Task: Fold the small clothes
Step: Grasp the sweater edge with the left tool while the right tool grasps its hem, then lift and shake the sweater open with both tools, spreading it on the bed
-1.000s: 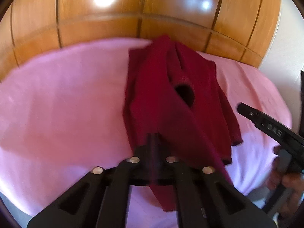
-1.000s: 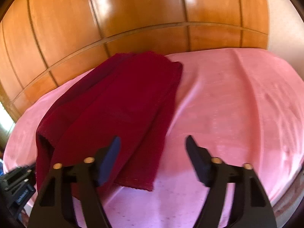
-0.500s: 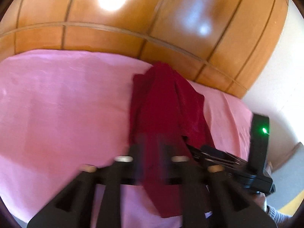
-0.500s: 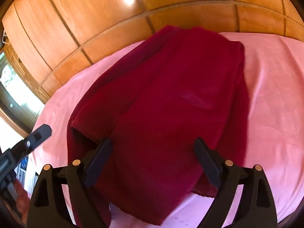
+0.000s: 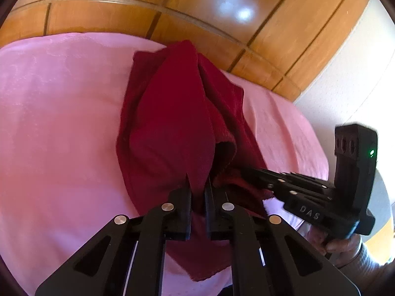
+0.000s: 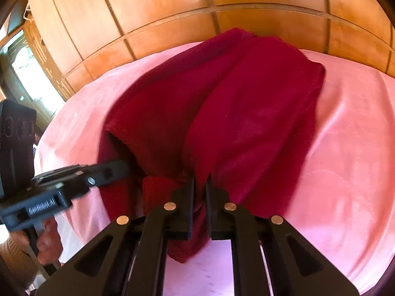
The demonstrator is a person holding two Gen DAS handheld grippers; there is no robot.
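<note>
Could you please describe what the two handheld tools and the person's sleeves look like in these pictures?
Both are matte black plastic with flat fingers and round silver rivets. The right tool carries raised letters "DAS" and an upright block with three round holes and a green light. The left tool has a white-lettered label. A grey sleeve covers the right wrist.

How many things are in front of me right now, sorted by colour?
Dark red: 1, the sweater
Pink: 1, the bedspread
Black: 2, the left gripper and the right gripper, both clamped on the sweater's near edge
Total: 4
</note>
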